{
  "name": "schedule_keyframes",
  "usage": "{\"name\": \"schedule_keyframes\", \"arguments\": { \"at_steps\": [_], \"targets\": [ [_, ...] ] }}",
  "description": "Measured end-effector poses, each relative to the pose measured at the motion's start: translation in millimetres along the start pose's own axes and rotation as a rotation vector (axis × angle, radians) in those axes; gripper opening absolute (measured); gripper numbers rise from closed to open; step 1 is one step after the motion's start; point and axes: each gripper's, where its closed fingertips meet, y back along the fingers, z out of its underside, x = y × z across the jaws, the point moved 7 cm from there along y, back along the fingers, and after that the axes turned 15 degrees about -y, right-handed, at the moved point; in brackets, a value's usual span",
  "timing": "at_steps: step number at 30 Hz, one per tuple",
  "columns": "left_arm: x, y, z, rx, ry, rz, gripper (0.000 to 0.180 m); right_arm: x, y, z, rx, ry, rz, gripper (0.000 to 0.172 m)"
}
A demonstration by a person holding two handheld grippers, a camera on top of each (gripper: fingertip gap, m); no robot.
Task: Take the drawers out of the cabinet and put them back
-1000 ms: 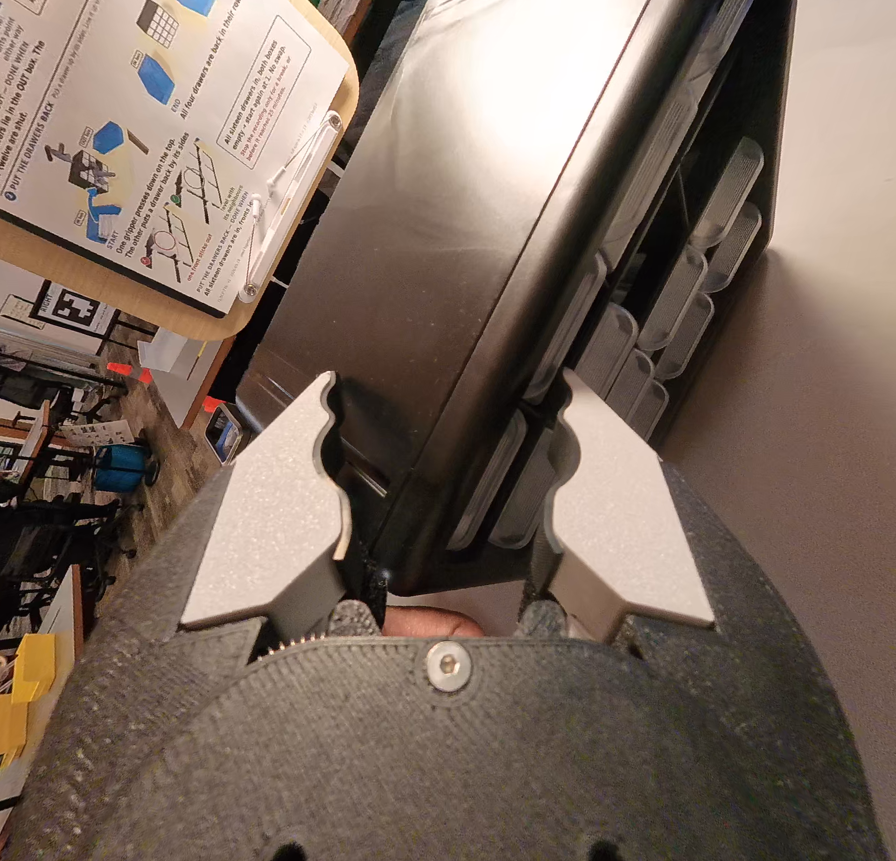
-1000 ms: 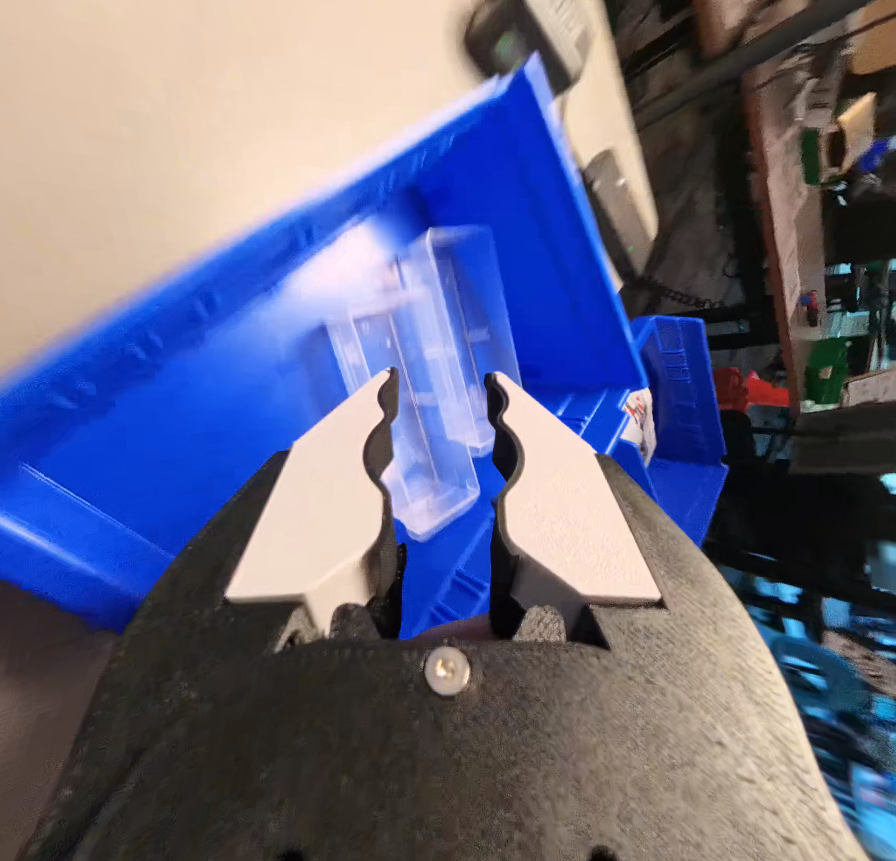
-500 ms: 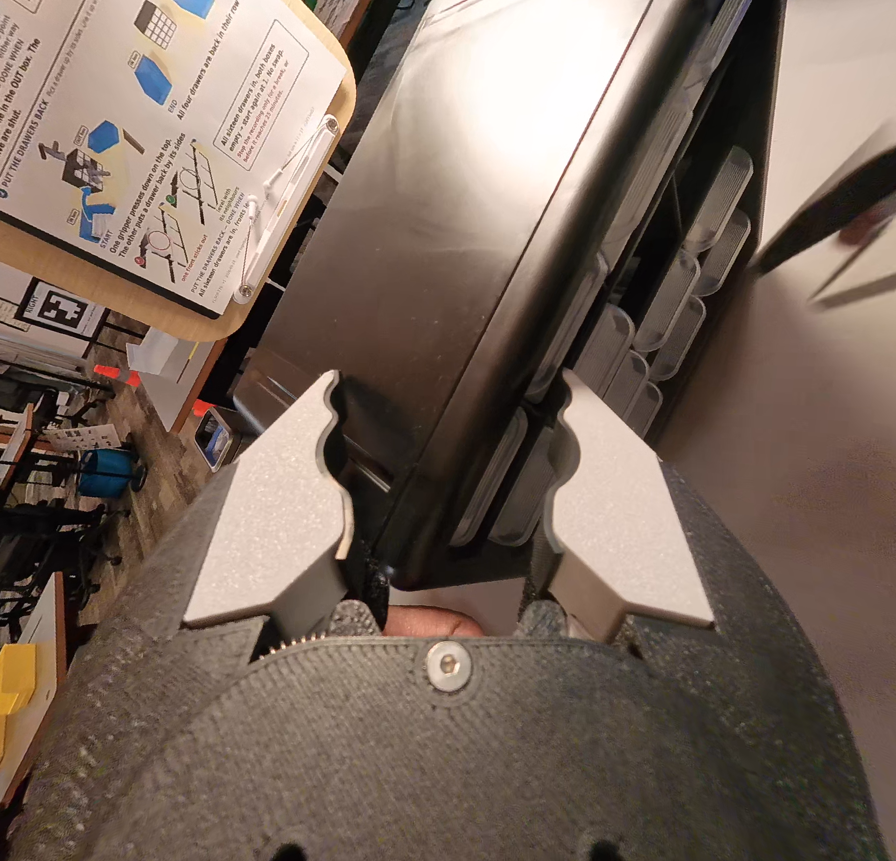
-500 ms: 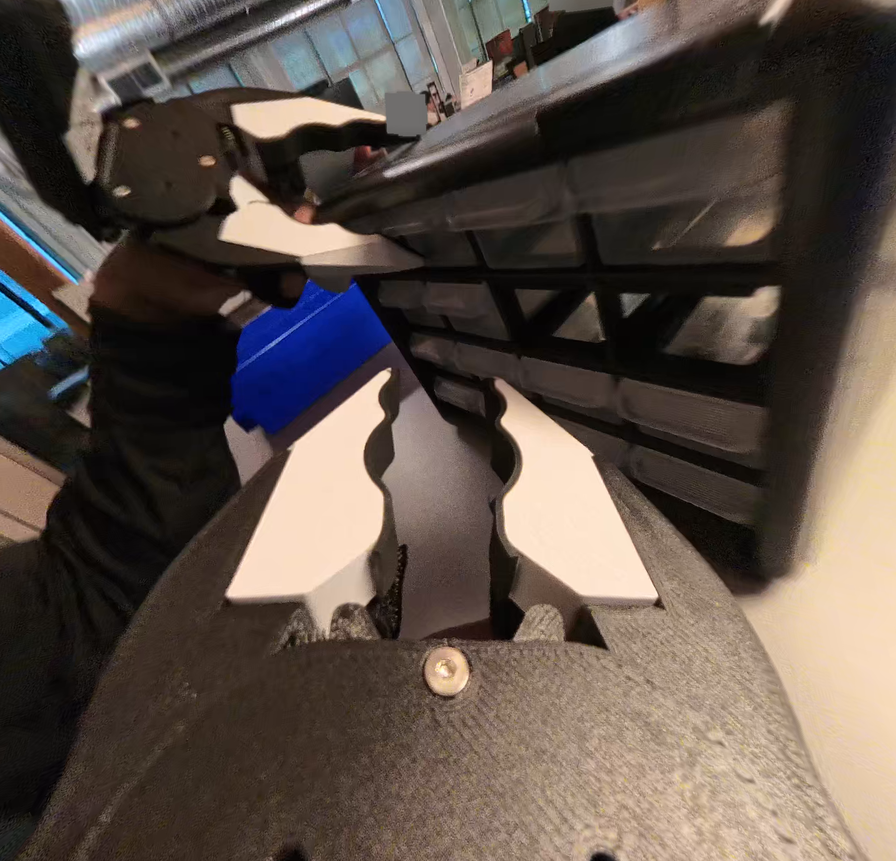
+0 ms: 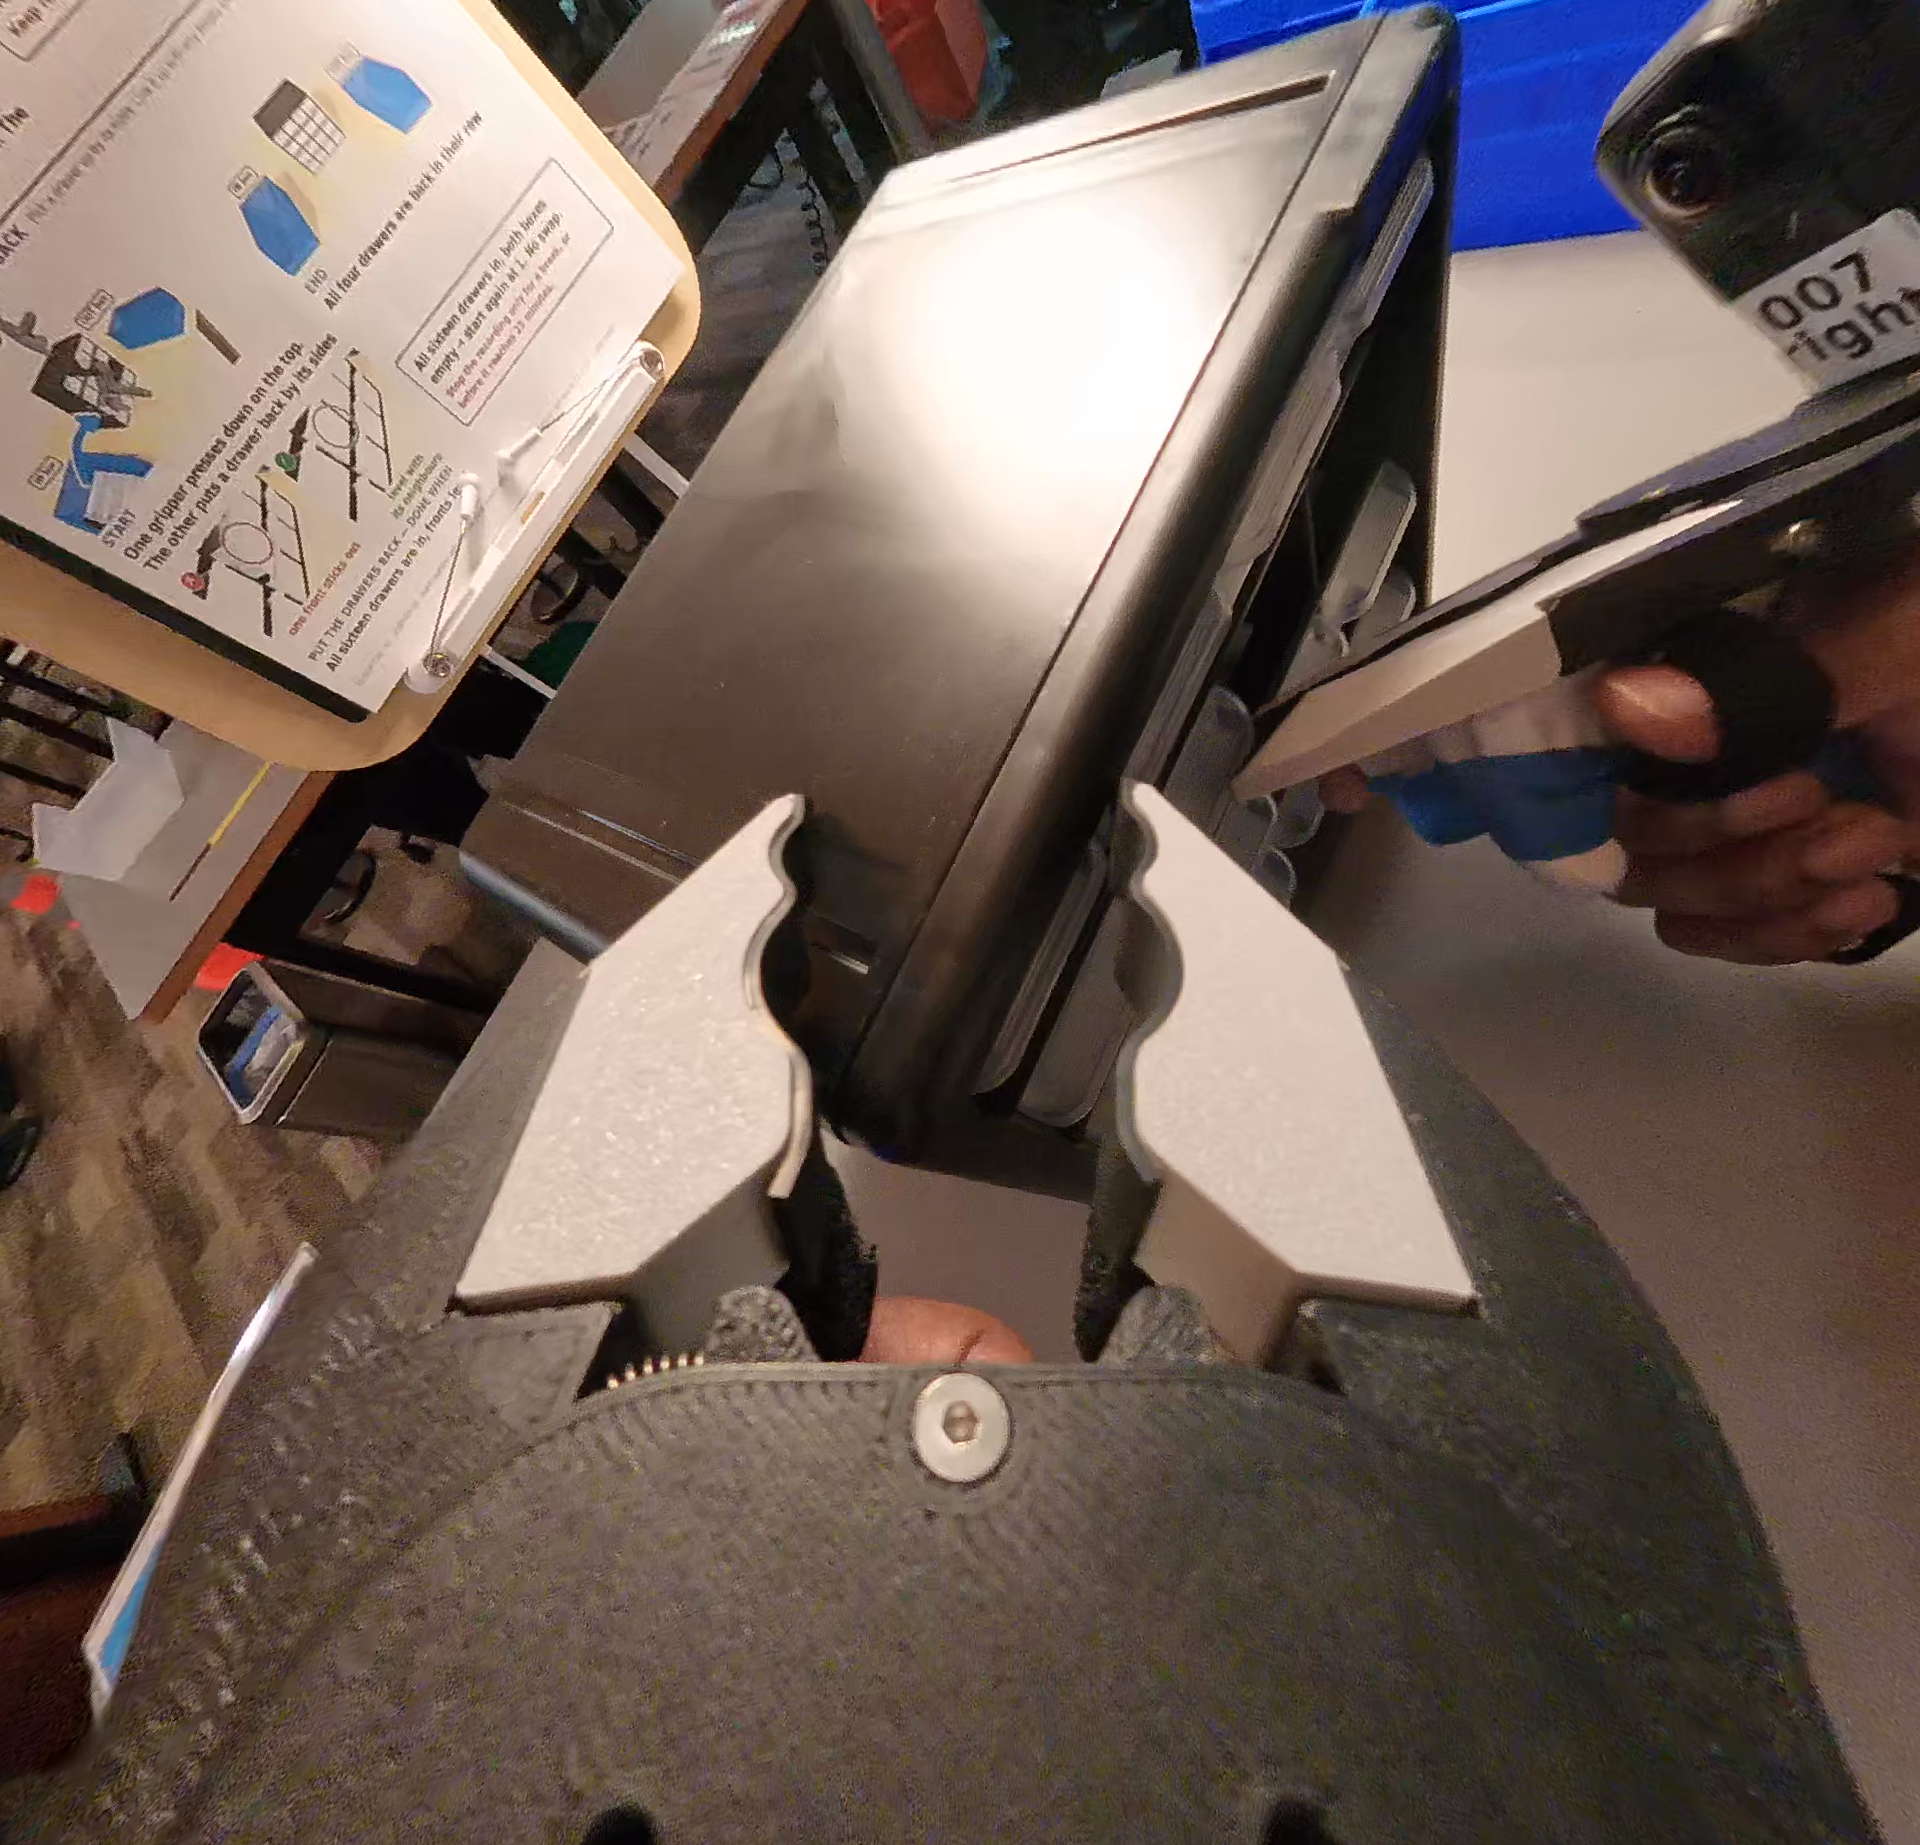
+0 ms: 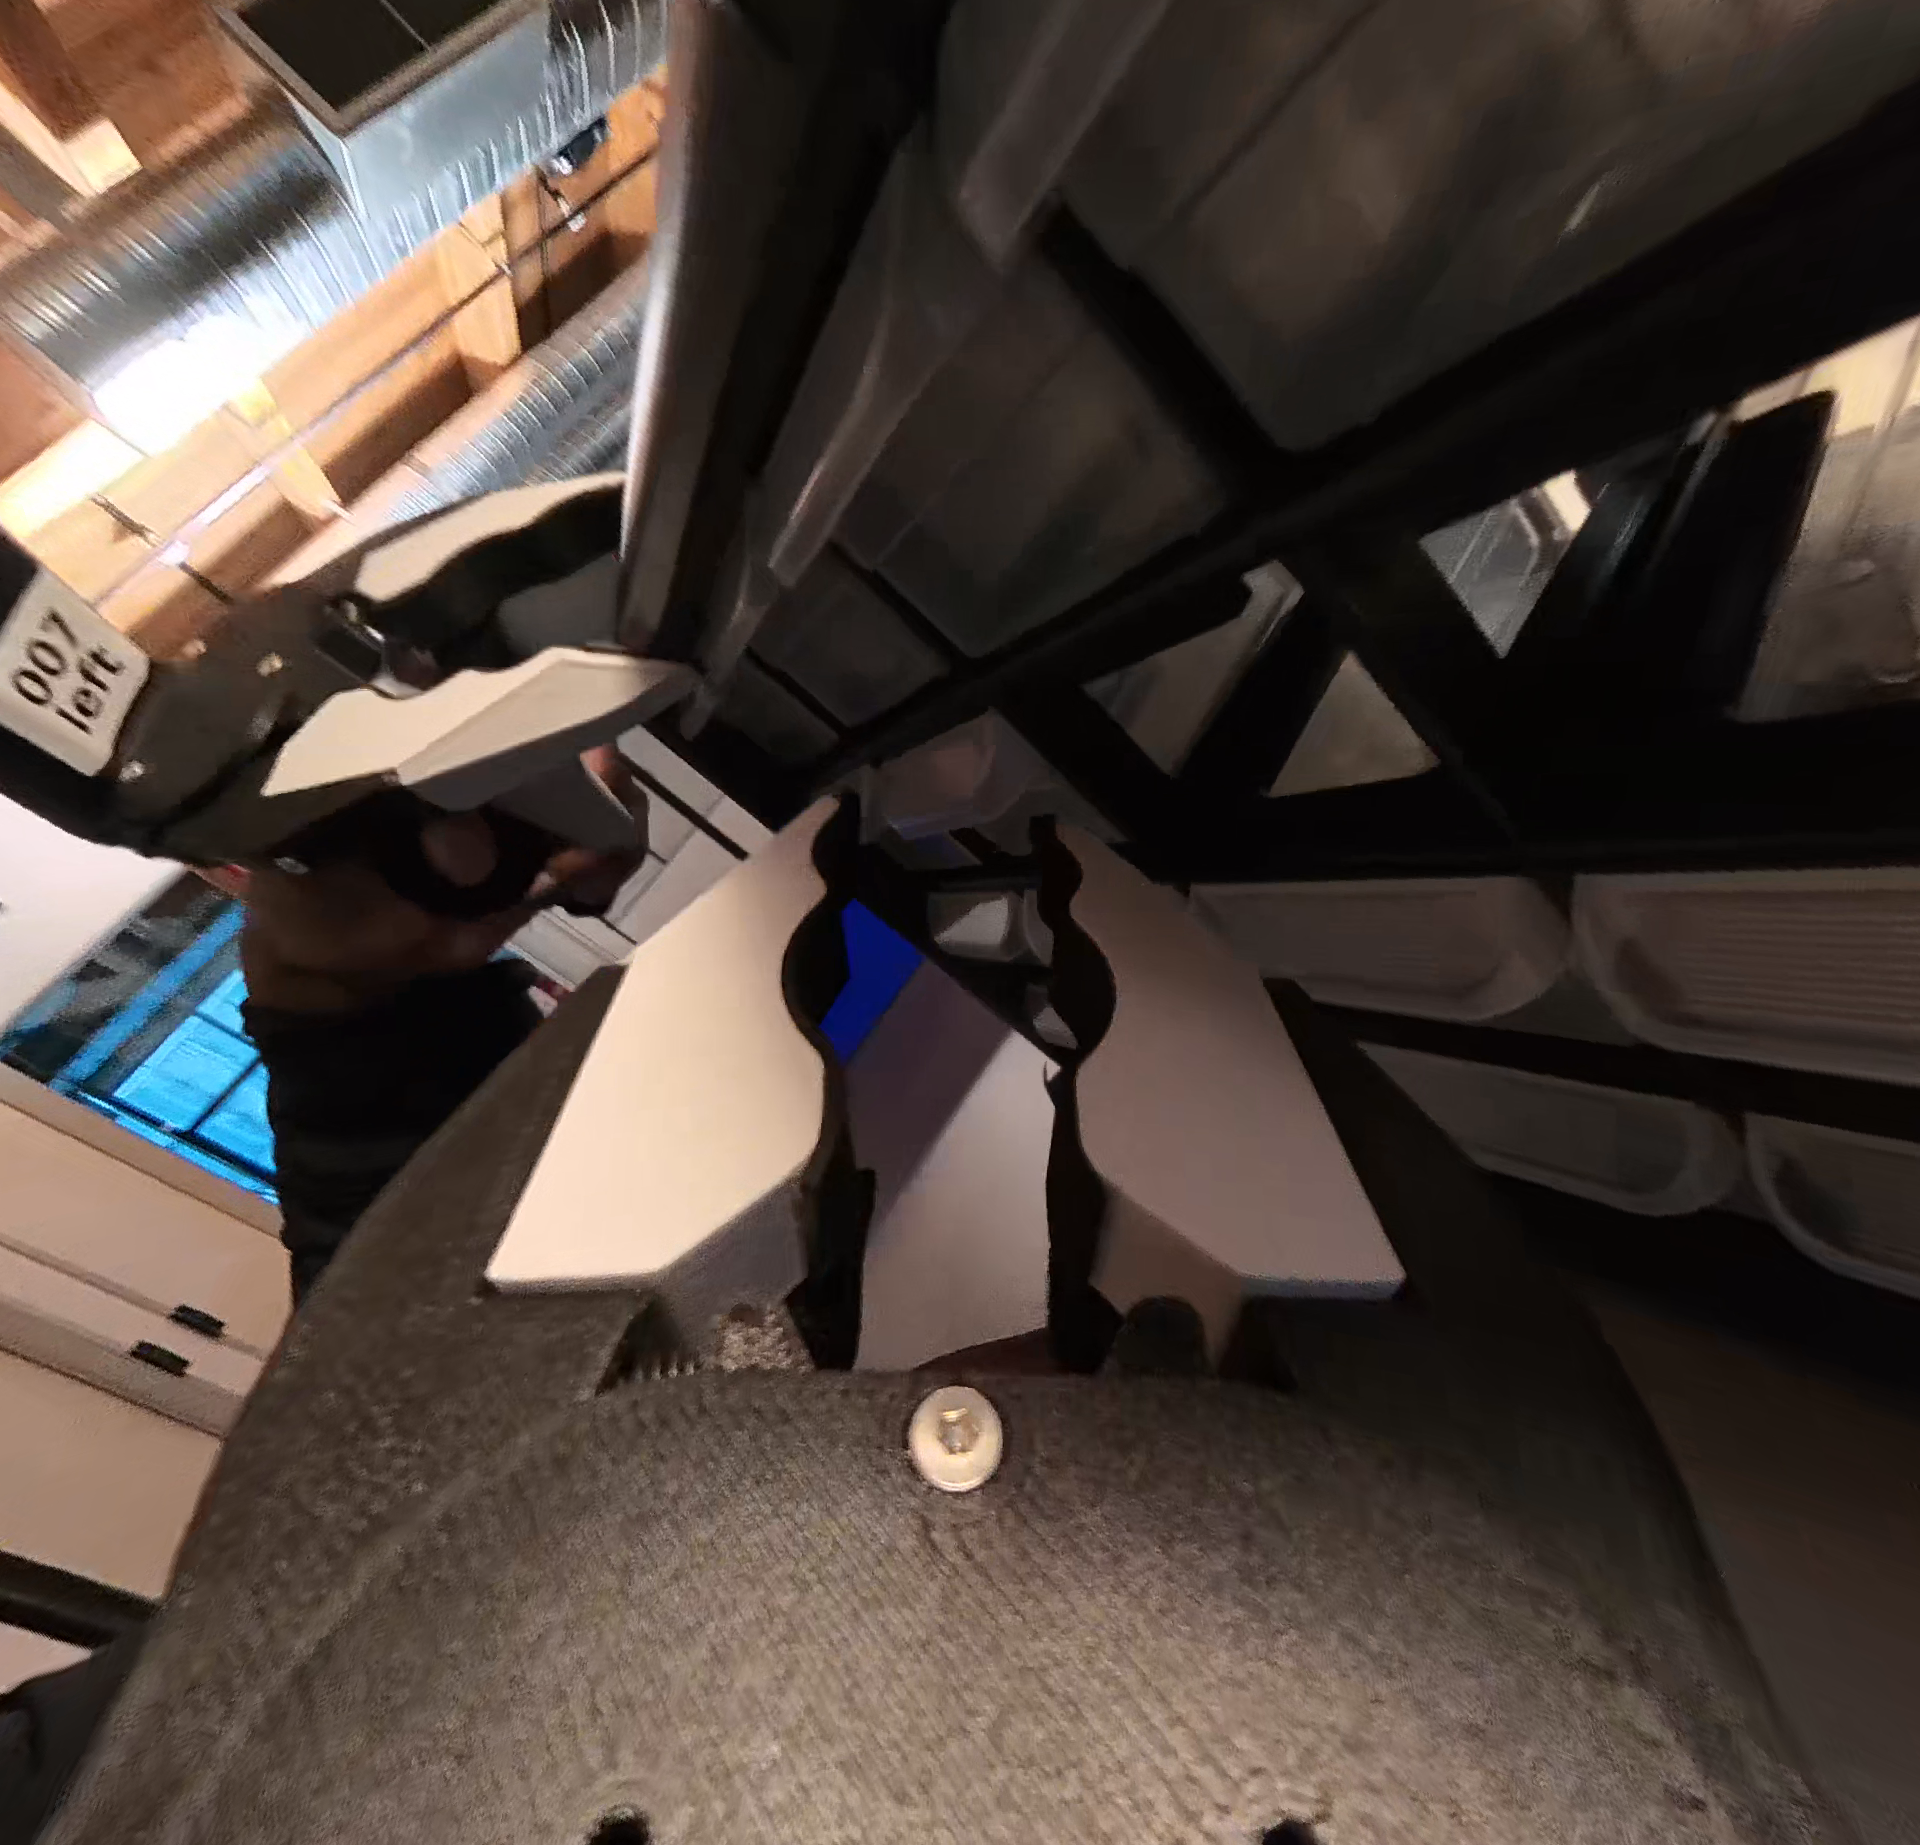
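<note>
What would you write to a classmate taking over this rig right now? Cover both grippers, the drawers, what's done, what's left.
Left gripper straddles the cabinet at its top front edge, apparently steadying it.
Right gripper: fingertips flank a clear drawer at the cabinet front; grip unclear.
Done: several slots are empty; other drawers are seated.
Left: deal with this drawer, then end with every slot filled.

A clear drawer [image 6: 951,787] in the black cabinet [image 6: 1455,590] is being approached by the right gripper [image 6: 940,839], its fingers parted.
</note>
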Motion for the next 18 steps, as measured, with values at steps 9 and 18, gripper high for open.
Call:
{"name": "schedule_keyframes", "arguments": {
  "at_steps": [9, 18],
  "targets": [
    [0.6, 0.5, 1.1, -0.006, -0.002, -0.004, 0.057, 0.9, -9.5, 8.4, 0.054, -0.105, -0.056, 0.03],
    [0.5, 0.5, 1.5, -0.005, -0.003, -0.004, 0.057, -6.4, 7.6, 29.4, 0.121, -0.153, -0.168, 0.008]
  ]
}}
